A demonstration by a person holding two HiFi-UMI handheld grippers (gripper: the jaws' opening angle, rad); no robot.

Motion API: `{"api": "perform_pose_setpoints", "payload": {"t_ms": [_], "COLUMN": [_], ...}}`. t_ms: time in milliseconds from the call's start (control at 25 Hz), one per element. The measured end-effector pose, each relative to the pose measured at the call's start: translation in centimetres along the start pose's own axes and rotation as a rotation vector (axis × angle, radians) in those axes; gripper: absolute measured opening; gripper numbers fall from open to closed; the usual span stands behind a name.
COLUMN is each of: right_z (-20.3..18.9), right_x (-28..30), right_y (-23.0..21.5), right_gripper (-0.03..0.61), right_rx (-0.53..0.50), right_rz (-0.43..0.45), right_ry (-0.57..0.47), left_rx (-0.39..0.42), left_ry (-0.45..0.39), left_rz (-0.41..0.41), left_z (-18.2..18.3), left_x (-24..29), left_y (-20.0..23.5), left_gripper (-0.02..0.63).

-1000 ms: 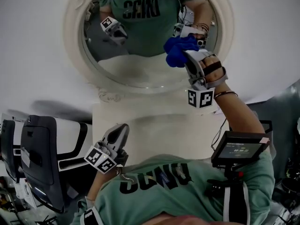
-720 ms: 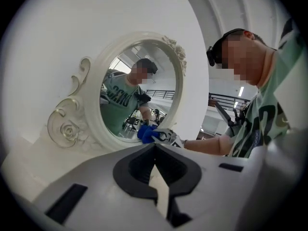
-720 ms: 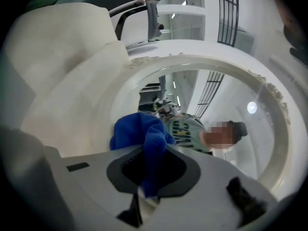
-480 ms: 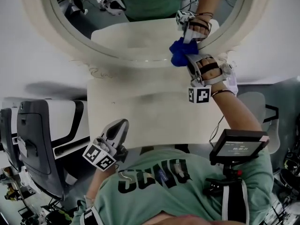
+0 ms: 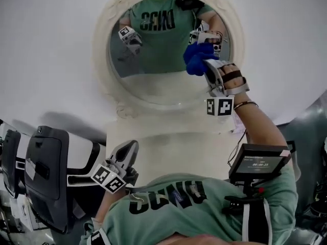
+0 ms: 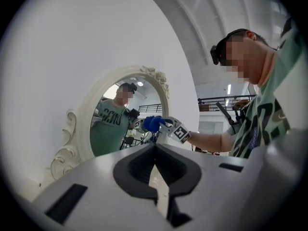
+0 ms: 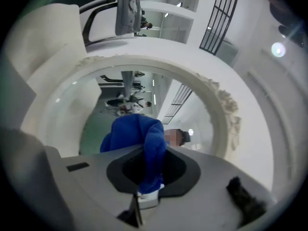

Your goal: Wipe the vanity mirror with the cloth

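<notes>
The jaws of the right gripper (image 7: 148,174) are clamping a bunched blue cloth (image 5: 196,58), a fold of it running down between them with a small white tag showing at the bottom, while the jaws of the left gripper (image 6: 155,147) are meeting at their tips with nothing between them. The right gripper is reaching up to the oval vanity mirror (image 5: 153,70) and seems to be pressing the cloth against the right side of the glass, since the cloth and the gripper's reflection are meeting there. The left gripper is hanging low, near the person's chest and well apart from the mirror, taking no part. The mirror, in its ornate cream frame (image 5: 102,73), is standing at the back of a pale surface (image 5: 168,139) against a white wall. Judging from this, the wiping is under way on the right half. The glass is showing no clear smears or streaks, so how much is done cannot be told. The left and lower areas are probably waiting for a pass.
</notes>
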State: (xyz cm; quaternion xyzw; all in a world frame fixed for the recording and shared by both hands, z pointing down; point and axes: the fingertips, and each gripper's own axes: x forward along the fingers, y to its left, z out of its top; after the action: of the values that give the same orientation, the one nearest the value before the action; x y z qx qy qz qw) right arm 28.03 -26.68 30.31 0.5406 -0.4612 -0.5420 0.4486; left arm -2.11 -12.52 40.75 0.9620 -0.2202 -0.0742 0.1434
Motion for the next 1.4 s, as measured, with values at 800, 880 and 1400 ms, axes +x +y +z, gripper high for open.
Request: {"api": "perform_pose_setpoints", "payload": {"t_ms": [800, 880, 1400], "right_z": [-0.5, -0.7, -2.6], "right_x": [4.2, 4.2, -0.8], "right_y": [-14.5, -14.5, -2.0], "right_gripper": [0.048, 0.048, 0.048], "right_rx": [-0.156, -0.113, 0.034], "right_rz": [-0.292, -0.292, -0.155], "right_ry": [0.065, 0.064, 0.073], "left_rx": [0.064, 0.063, -0.002], "left_ry": [-0.129, -0.123, 0.013], "left_rz": [0.019, 0.009, -0.027], "left_z": [3.7, 3.5, -0.9], "left_x": [-1.4, -1.0, 0.9], "left_y": [1.2, 1.1, 0.5], "left_gripper": [0.009, 0.009, 0.009]}}
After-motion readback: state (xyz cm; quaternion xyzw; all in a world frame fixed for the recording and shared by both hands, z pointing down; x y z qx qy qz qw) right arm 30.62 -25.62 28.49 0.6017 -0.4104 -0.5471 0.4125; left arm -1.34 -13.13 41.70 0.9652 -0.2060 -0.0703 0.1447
